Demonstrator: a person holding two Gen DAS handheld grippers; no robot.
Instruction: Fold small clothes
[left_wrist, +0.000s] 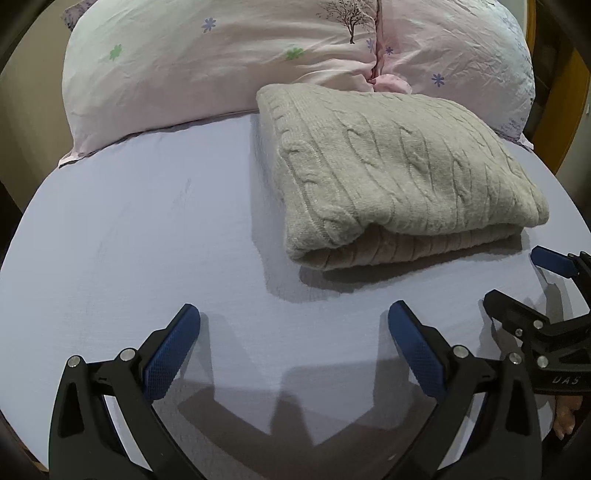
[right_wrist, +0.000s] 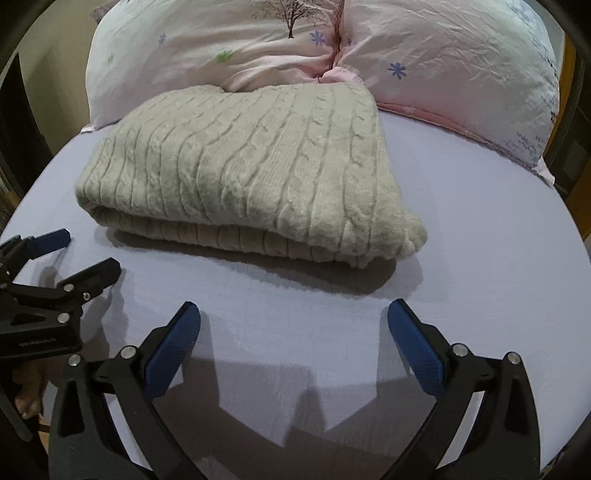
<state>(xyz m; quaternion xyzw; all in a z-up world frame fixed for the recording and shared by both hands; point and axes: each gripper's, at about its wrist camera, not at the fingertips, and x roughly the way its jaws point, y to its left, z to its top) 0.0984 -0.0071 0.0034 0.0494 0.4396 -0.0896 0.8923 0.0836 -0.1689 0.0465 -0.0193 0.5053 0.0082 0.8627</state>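
A beige cable-knit sweater (left_wrist: 399, 170) lies folded into a thick rectangle on the lavender bed sheet (left_wrist: 147, 236). It also shows in the right wrist view (right_wrist: 251, 173). My left gripper (left_wrist: 293, 314) is open and empty, low over the sheet, in front of and left of the sweater. My right gripper (right_wrist: 293, 314) is open and empty, in front of the sweater's near edge. The right gripper also shows at the right edge of the left wrist view (left_wrist: 517, 277). The left gripper shows at the left edge of the right wrist view (right_wrist: 88, 251).
Two pink floral pillows (left_wrist: 221, 66) lie behind the sweater against the headboard and also show in the right wrist view (right_wrist: 443, 66). A wooden bed frame (left_wrist: 569, 110) edges the right side. Bare sheet (right_wrist: 498, 258) lies right of the sweater.
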